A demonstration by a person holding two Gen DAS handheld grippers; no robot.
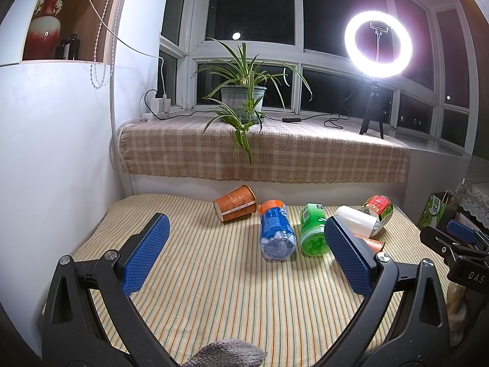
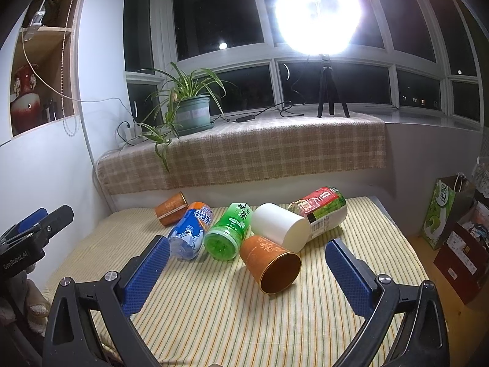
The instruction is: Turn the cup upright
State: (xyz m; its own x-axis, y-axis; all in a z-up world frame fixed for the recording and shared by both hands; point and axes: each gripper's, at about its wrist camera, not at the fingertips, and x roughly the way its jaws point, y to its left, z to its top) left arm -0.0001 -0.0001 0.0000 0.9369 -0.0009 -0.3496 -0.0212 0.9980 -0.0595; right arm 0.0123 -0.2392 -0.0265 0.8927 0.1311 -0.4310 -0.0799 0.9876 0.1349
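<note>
Three cups lie on their sides on the striped cloth (image 2: 214, 299). An orange paper cup (image 2: 269, 264) lies nearest my right gripper (image 2: 247, 263), its mouth toward the camera. A white cup (image 2: 279, 226) lies behind it. A second orange cup (image 1: 235, 207) lies at the far left, also in the right wrist view (image 2: 171, 208). My left gripper (image 1: 244, 244) is open and empty, well short of the objects. My right gripper is open and empty, with the near orange cup just ahead between its fingers. In the left wrist view the white cup (image 1: 356, 220) is partly hidden by a finger.
A blue bottle (image 2: 191, 231), a green bottle (image 2: 229, 232) and a red-labelled bottle (image 2: 324, 211) lie among the cups. Behind is a raised ledge with a plaid cloth (image 1: 275, 153), a potted plant (image 1: 243, 99) and a ring light (image 1: 378, 44). Bags (image 2: 446, 214) stand at right.
</note>
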